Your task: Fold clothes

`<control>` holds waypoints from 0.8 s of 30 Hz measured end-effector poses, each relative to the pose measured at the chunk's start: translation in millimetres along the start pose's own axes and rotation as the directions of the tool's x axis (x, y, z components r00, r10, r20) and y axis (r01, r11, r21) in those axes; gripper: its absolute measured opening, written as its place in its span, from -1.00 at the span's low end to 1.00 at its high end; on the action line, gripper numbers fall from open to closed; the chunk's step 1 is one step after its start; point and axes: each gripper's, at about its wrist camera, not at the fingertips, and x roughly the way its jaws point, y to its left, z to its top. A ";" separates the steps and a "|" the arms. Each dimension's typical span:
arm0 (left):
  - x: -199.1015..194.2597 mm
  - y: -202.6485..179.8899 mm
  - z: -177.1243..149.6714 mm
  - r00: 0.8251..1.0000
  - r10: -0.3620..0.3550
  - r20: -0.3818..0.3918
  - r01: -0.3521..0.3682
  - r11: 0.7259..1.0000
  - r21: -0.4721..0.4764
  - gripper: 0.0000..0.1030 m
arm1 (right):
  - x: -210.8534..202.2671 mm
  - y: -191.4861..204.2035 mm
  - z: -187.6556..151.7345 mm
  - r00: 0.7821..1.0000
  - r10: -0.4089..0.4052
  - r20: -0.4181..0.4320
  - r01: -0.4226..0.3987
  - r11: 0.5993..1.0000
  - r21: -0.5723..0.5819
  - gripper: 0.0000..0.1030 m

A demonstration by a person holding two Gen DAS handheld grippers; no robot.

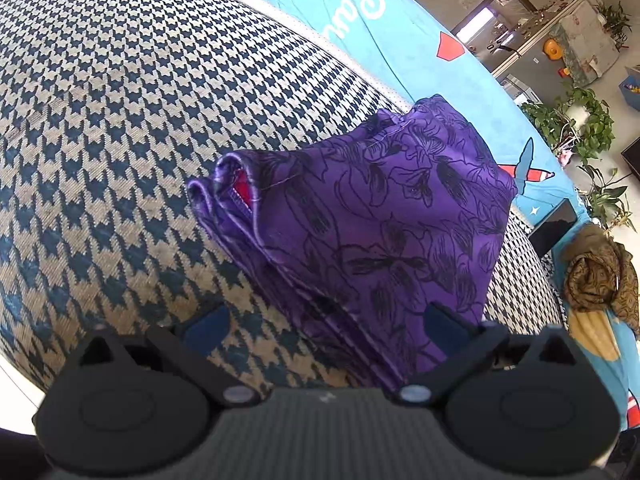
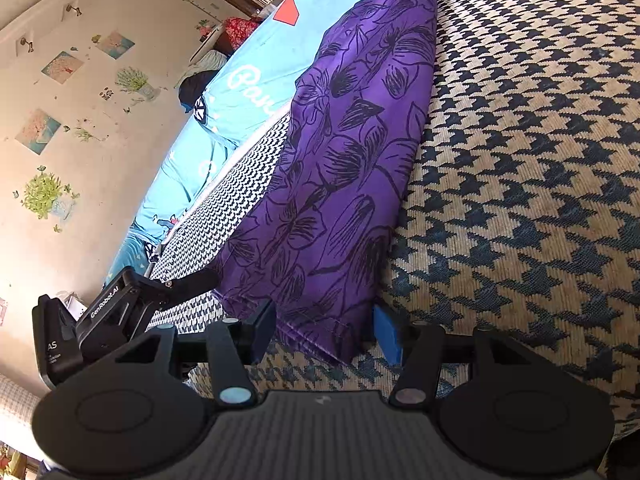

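On the houndstooth mat (image 1: 120,120), the folded purple garment (image 1: 380,208) (black floral print) lies between both grippers' spread fingers, left gripper (image 1: 326,322) and right gripper (image 2: 326,330), unclamped.

The folded garment (image 1: 384,216) was purple with black floral linework. Navy-and-beige houndstooth covered the bed (image 1: 120,120); the sheet (image 1: 360,32) behind was light blue.
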 end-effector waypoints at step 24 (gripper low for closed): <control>25.0 2.4 6.5 0.982 -0.188 -0.016 0.182 0.967 -0.181 1.00 | 8.2 0.2 33.6 0.978 0.186 0.094 -0.199 0.968 0.152 -0.78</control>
